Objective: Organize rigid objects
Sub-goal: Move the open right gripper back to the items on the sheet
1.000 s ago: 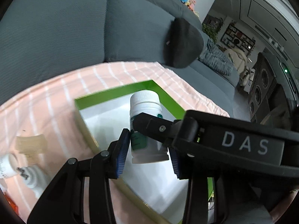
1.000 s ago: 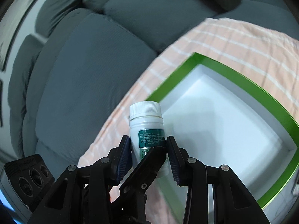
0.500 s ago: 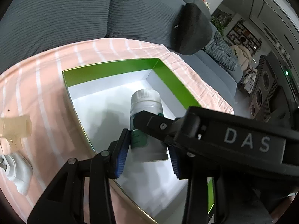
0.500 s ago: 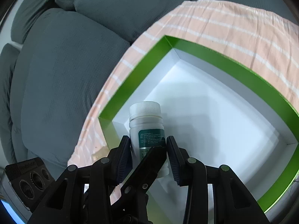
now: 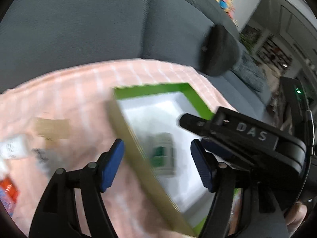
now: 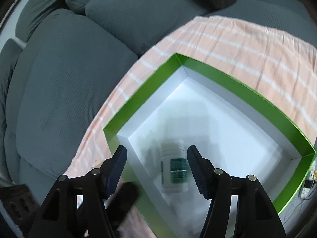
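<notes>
White pill bottle (image 6: 174, 168) with a green label, blurred, inside the green-rimmed box (image 6: 247, 91) on its white floor, near the box's nearest corner. Right gripper (image 6: 156, 168): jaws have just been opening, pads clear of the bottle on either side, released. Left gripper (image 5: 157, 164): likewise just opening, released, straddling the box's near wall. The box rests on a peach striped cloth (image 6: 237, 39) over a grey sofa (image 6: 69, 79).

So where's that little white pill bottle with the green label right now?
The white pill bottle is inside the green-rimmed white box, near its corner closest to the right gripper, between that gripper's just-opened jaws but touching neither.
</notes>
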Motion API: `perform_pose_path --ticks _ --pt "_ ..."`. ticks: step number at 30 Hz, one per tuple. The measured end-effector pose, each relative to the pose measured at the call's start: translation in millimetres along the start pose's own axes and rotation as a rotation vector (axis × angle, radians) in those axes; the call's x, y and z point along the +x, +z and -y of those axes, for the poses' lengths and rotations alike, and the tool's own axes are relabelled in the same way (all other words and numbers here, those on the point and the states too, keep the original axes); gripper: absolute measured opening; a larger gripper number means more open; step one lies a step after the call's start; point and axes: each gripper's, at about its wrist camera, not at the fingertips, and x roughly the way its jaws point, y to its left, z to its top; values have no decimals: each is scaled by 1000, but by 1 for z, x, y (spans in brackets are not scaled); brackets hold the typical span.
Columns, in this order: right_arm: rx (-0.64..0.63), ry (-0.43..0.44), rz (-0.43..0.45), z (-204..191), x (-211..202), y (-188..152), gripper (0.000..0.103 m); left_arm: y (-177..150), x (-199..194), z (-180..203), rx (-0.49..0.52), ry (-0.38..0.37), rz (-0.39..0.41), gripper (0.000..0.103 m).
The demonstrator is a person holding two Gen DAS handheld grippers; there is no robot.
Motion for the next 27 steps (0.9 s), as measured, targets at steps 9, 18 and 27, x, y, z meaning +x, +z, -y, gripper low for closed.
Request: perform_pose_path --ticks 9,18,27 --pt "-141 122 14 -43 -13 -16 76 -23 -59 -54 5 284 60 71" --pt "-289 259 -48 -92 -11 -44 89 -44 -119 -115 -74 484 134 78" --pt "-437 318 -123 -140 1 -77 89 -58 -145 -156 -232 548 173 81"
